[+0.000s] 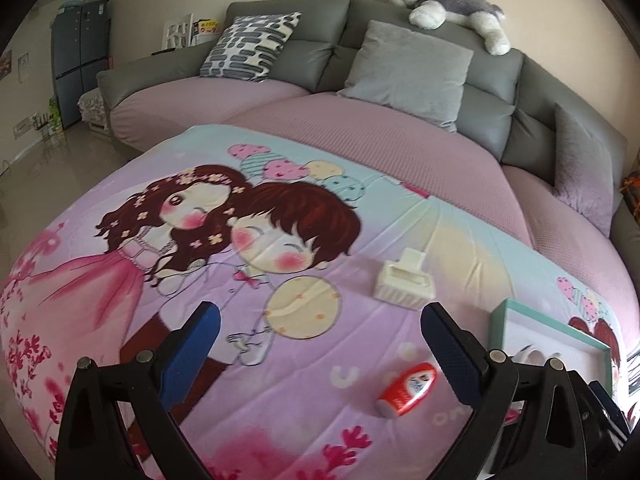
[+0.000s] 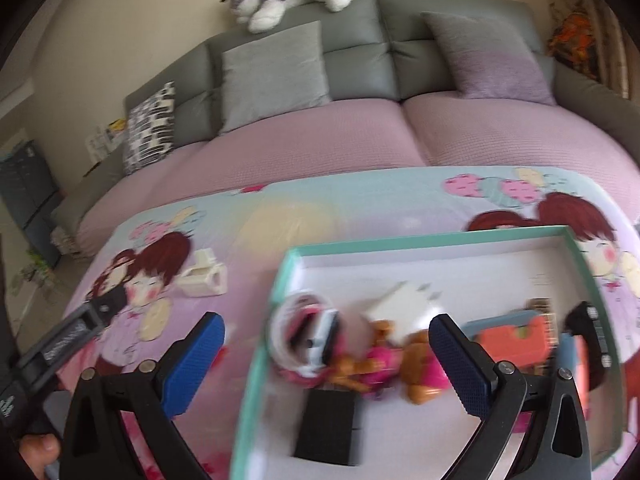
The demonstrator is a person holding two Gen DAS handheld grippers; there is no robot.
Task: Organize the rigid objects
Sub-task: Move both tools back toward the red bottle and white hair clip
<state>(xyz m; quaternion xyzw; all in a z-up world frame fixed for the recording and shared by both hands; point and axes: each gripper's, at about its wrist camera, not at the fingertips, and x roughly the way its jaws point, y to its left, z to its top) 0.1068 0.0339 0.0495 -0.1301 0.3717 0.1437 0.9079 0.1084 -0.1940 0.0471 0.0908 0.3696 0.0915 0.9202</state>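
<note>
In the left wrist view my left gripper (image 1: 322, 344) hangs open over the cartoon-print blanket (image 1: 240, 280), nothing between its blue pads. A small red-and-white bottle (image 1: 408, 388) lies on its side by the right finger. A cream holder (image 1: 404, 280) sits farther back. In the right wrist view my right gripper (image 2: 328, 360) is open above the teal-rimmed box (image 2: 440, 236). The blurred box holds a tape roll (image 2: 304, 332), a white plug (image 2: 404, 304), a pink-and-brown toy (image 2: 384, 364), a black block (image 2: 328, 428) and an orange-and-blue item (image 2: 516, 340).
A grey sofa (image 1: 304, 48) with cushions and a mauve seat cover lies behind the blanket, a plush dog (image 1: 448, 0) on its back. The teal-rimmed box (image 1: 532, 312) lies at the blanket's right. The left gripper's body (image 2: 80, 328) and a fingertip (image 2: 40, 448) show at left.
</note>
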